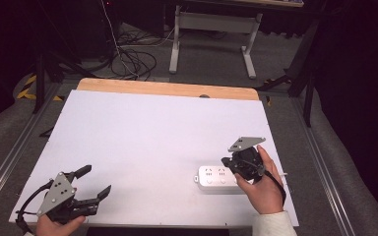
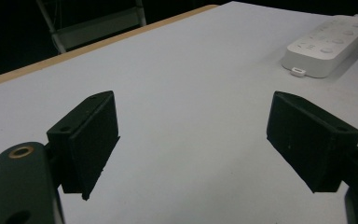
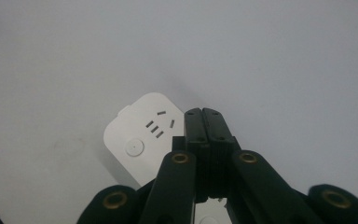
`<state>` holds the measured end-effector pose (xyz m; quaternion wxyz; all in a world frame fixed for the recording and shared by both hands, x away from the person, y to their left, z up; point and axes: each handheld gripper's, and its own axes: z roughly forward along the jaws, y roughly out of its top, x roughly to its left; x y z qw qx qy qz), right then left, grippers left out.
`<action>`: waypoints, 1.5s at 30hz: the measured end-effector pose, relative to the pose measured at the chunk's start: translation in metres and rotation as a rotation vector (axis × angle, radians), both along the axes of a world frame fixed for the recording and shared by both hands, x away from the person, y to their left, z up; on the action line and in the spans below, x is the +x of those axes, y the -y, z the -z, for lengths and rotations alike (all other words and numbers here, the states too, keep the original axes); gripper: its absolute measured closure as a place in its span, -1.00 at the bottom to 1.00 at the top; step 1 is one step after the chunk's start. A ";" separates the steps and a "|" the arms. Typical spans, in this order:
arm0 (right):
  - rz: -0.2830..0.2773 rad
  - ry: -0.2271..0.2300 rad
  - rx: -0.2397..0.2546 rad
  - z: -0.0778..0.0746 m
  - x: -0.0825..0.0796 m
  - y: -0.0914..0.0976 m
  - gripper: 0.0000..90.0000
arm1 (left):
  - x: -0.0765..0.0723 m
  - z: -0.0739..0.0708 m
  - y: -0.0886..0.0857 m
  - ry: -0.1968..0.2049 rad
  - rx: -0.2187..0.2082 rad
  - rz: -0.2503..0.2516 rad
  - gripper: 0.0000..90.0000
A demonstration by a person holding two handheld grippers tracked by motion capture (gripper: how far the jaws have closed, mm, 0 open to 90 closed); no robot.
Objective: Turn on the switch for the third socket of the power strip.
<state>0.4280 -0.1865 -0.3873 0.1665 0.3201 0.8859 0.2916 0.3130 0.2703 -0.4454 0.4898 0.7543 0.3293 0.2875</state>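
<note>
A white power strip (image 1: 215,179) lies flat at the right front of the white table (image 1: 152,132). A hand holds my right gripper (image 1: 231,166) over the strip's right half, tilted down at it. In the right gripper view its jaws (image 3: 203,113) are pressed together with nothing between them, and their tips hang just above the strip's socket face (image 3: 140,137). My left gripper (image 1: 94,182) rests at the front left corner, far from the strip. Its jaws stand wide open and empty (image 2: 191,107), with the power strip (image 2: 328,46) off at the upper right.
A wooden strip (image 1: 167,88) runs along the table's far edge. Beyond it, loose cables (image 1: 128,59) and a white desk frame (image 1: 211,34) stand on the floor. Metal rails flank the table on both sides.
</note>
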 end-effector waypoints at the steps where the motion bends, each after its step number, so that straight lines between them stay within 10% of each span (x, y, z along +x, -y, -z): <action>1: -0.015 -0.013 -0.019 0.002 0.001 -0.002 1.00 | 0.000 0.000 0.000 -0.002 0.000 -0.002 -0.62; 45: -0.043 -0.184 -0.147 0.043 0.003 -0.010 1.00 | 0.000 0.000 0.000 -0.011 -0.009 -0.005 -0.61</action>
